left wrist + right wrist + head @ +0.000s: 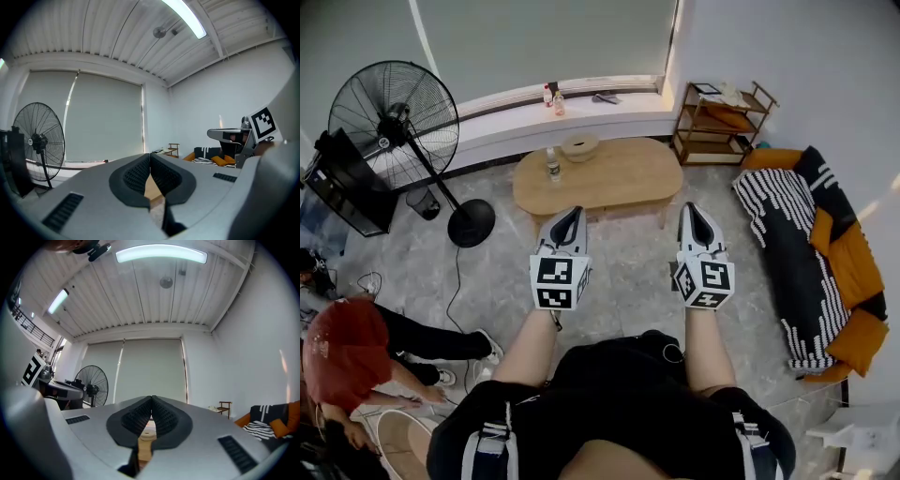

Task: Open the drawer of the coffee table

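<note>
Wooden coffee table (598, 176), grey floor (628, 267) before its edge

Grey tiled floor (628, 272) underfoot, white walls (806, 66) around. A blind (544, 37) is drawn down over the far window, above a white ledge (619, 118). A black pedestal fan (394, 112) stands at the left, and a wooden shelf unit (722, 117) sits in the far right corner. An orange sofa (855, 267) under a striped throw (773, 230) lines the right wall. Overhead, a strip light (161, 254) glows on a ribbed ceiling (140, 301).
</note>
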The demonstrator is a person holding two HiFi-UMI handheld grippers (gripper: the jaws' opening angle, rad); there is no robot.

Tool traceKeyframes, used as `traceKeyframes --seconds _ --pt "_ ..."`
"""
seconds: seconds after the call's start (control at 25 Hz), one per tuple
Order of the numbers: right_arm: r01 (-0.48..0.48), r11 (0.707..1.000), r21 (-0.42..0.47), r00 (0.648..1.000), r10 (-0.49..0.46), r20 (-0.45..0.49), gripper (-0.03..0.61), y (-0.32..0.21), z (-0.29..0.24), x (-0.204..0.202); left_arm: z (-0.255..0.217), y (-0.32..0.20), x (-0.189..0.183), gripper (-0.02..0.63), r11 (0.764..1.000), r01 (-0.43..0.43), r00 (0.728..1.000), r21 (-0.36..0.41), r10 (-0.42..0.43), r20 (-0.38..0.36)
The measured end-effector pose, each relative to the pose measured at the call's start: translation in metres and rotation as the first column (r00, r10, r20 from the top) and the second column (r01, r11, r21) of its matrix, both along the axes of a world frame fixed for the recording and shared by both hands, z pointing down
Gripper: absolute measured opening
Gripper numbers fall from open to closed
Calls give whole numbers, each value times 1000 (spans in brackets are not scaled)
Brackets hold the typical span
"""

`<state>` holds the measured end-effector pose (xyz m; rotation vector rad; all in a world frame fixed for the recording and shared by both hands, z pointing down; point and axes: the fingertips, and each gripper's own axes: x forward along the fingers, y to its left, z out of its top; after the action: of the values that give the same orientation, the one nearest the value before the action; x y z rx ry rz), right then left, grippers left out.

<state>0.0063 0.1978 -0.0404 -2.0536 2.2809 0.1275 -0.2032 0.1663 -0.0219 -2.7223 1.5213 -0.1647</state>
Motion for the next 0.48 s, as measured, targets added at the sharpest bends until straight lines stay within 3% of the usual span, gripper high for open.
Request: traceKeyframes --seconds 0.24,0.48 --pt "-25 1000 -1 1000 25 -10 17 -18 2 -5 3 -23 -10 21 1000 -18 1000 -3 18 -8" --pt "-51 999 2 999 51 -12 17 -44 8 17 8 -49 5 21 999 -35 999 9 35 10"
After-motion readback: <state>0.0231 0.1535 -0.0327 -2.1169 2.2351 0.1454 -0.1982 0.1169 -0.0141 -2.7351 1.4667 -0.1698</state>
